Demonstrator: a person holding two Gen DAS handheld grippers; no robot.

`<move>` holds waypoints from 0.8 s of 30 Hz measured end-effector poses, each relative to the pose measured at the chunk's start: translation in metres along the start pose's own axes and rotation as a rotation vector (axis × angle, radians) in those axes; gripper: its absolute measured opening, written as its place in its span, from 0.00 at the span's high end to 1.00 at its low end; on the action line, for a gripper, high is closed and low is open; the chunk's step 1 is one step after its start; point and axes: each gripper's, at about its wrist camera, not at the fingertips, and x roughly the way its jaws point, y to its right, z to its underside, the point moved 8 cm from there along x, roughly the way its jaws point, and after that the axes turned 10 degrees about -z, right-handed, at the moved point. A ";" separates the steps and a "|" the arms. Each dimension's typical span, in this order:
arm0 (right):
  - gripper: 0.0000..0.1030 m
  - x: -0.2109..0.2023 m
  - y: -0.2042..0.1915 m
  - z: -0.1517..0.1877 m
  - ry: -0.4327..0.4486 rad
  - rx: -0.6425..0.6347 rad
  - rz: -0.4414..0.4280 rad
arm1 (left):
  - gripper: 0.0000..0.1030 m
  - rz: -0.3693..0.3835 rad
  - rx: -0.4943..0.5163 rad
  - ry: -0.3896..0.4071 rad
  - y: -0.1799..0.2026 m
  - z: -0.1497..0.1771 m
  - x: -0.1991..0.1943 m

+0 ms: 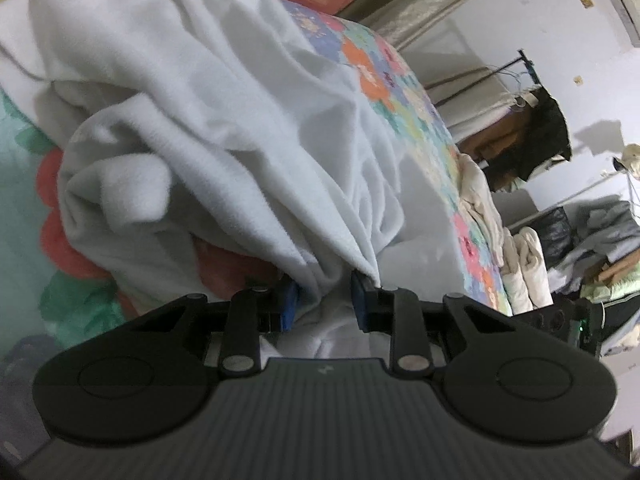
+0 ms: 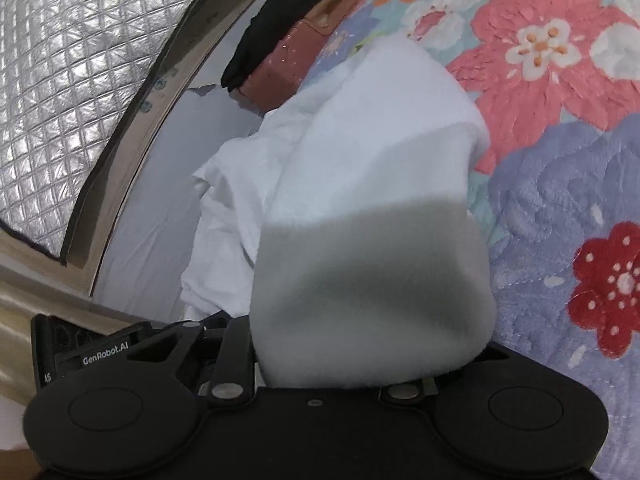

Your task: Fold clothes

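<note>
A white fleece garment point(image 1: 224, 128) lies bunched on a floral bedspread point(image 1: 404, 92). My left gripper point(image 1: 325, 300) is shut on a gathered fold of the garment, with cloth pinched between its blue pads point(image 1: 360, 300). In the right wrist view the same white garment point(image 2: 372, 200) drapes over my right gripper and hides both fingers completely. The cloth runs straight from the gripper's mouth, but I cannot see the jaws.
The floral bedspread point(image 2: 560, 160) fills the right. A reddish-brown bag point(image 2: 304, 52) with a black cloth point(image 2: 276, 20) on it sits at the bed's far edge. A quilted silver panel point(image 2: 60, 80) is on the left. Piles of clothes point(image 1: 600, 240) stand beyond the bed.
</note>
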 end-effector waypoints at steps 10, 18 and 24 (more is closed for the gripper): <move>0.76 -0.025 -0.016 0.003 0.048 -0.008 0.032 | 0.75 0.052 0.086 -0.019 0.032 0.009 -0.011; 0.77 -0.097 -0.017 0.022 0.075 0.006 0.026 | 0.75 -0.009 0.283 -0.084 0.120 0.046 -0.013; 0.80 -0.183 -0.010 0.012 0.186 -0.011 0.077 | 0.75 -0.061 0.442 -0.078 0.234 0.069 0.000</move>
